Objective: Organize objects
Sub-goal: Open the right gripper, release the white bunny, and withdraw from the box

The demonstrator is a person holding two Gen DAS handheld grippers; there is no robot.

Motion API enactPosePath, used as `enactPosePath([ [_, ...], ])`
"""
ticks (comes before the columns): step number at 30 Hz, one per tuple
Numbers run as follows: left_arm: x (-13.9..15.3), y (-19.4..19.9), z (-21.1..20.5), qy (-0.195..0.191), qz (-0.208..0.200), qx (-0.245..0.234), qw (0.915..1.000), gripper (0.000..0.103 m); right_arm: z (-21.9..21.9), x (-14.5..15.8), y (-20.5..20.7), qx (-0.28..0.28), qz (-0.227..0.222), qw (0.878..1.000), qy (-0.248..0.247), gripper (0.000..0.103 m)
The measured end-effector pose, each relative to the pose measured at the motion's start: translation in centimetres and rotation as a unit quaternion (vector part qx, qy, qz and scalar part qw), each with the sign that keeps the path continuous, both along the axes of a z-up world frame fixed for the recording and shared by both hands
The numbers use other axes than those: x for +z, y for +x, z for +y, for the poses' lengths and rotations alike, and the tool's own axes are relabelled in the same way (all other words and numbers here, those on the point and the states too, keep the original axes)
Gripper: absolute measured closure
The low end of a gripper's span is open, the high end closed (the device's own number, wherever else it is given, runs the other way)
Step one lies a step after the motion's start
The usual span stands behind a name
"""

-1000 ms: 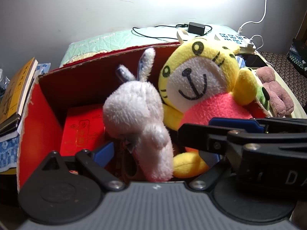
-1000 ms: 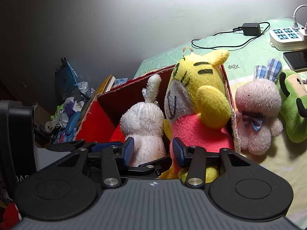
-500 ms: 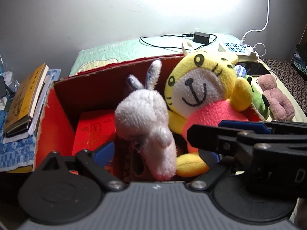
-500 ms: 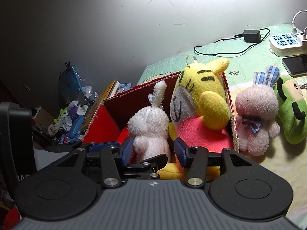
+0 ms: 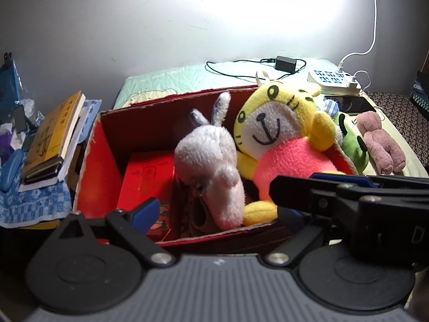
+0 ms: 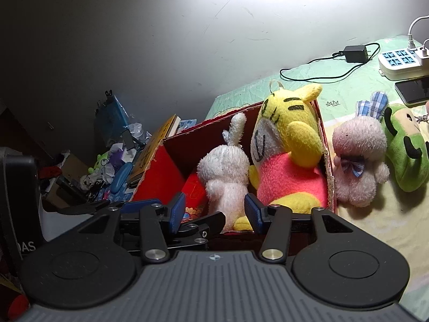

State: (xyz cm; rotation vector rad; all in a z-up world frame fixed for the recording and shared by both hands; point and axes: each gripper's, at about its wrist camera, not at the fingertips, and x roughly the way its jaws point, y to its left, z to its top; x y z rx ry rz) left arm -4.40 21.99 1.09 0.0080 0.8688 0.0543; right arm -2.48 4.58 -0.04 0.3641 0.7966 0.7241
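A red cardboard box [image 5: 96, 166] [image 6: 158, 171] holds a white rabbit plush [image 5: 209, 161] [image 6: 228, 171] and a yellow tiger plush in a pink shirt [image 5: 284, 139] [image 6: 289, 145], side by side. My left gripper [image 5: 217, 214] hovers open over the box's near edge, touching neither toy. Its right finger is hidden behind my right gripper [image 5: 348, 196], which crosses in from the right. In the right wrist view my right gripper [image 6: 214, 212] stands open just before the box, with nothing between its blue pads [image 6: 177, 212].
Outside the box on the bed lie a pink rabbit with plaid ears [image 6: 356, 166], a green plush [image 6: 405, 147] and a mauve bear [image 5: 380, 142]. A power strip [image 5: 332, 81], phone [image 5: 348, 103] and charger [image 5: 286, 63] sit behind. Books [image 5: 51, 139] are stacked to the left. A red gift box [image 5: 144, 177] is inside.
Both grippers have pulled back and upward from the box, so the toys look smaller. The right jaws have spread wider. The rabbit and tiger stay in the box.
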Motion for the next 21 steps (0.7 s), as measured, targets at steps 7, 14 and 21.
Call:
enactPosePath([
  [7, 0.4, -1.9, -0.6, -0.002, 0.001, 0.017, 0.9999, 0.008, -0.5, 0.2, -1.1, 0.022, -0.006, 1.0, 0.007, 0.051],
  [14, -0.1, -3.1, -1.9, -0.002, 0.014, 0.03, 0.9995, 0.008, -1.2, -0.3, -1.6, 0.045, 0.003, 0.999, 0.006, 0.051],
  [21, -1.0, -3.2, -4.1, -0.004, 0.034, 0.031, 0.9989, 0.008, -2.5, -1.0, -1.5, 0.058, 0.023, 0.998, 0.002, 0.051],
])
